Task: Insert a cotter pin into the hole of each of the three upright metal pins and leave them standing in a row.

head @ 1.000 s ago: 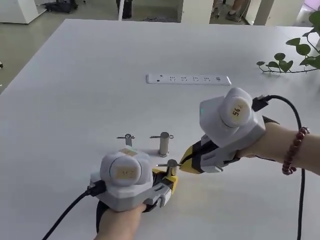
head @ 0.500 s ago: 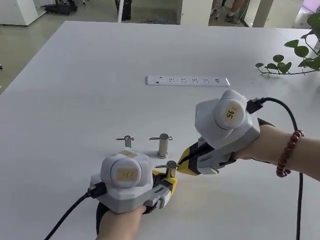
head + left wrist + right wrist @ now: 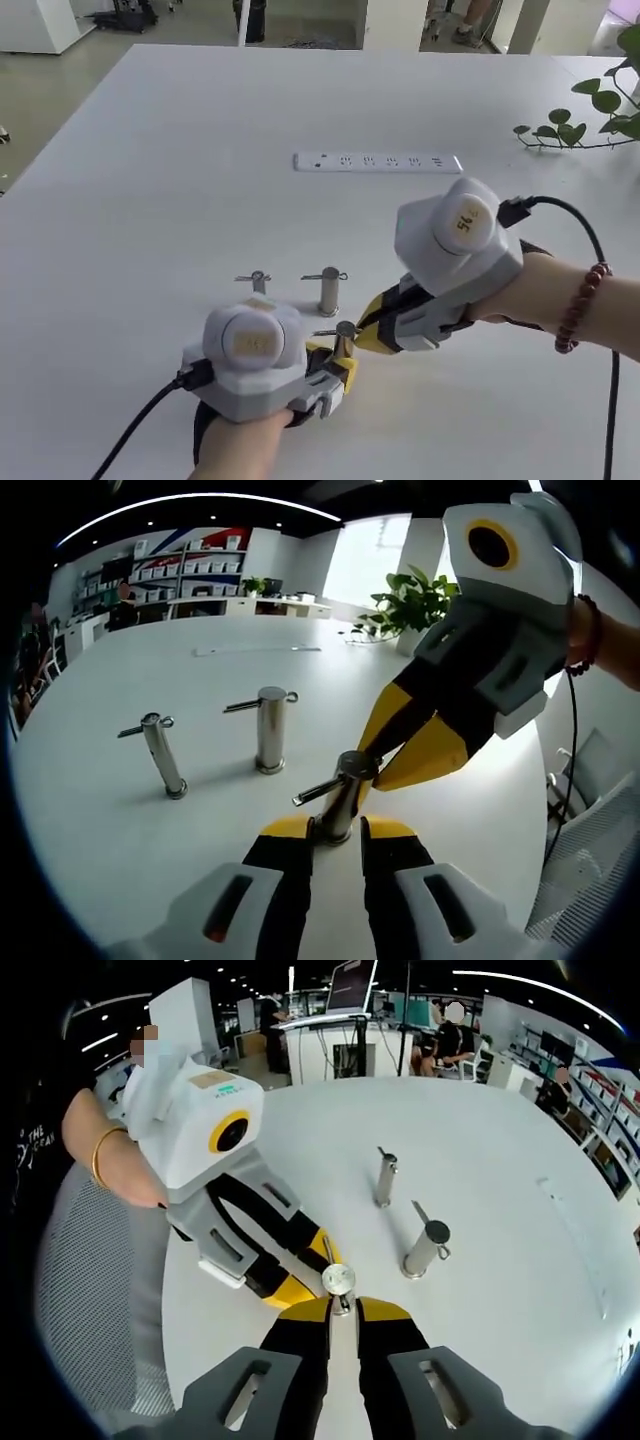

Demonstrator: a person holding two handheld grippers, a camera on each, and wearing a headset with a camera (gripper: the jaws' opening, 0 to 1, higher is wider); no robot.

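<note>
Left gripper: jaws clamped on near pin at its base, pin upright between the tips. Right gripper: jaws pinching cotter at that pin's top, cotter through the hole. Ahead-left of left jaws: mid pin and far pin, upright, each cottered.

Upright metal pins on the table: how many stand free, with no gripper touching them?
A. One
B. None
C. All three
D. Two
D: the thin far pin and the thick far pin stand alone, while the near pin sits between the jaws of the left gripper, and the right gripper is closed on the cotter pin at its top.
</note>
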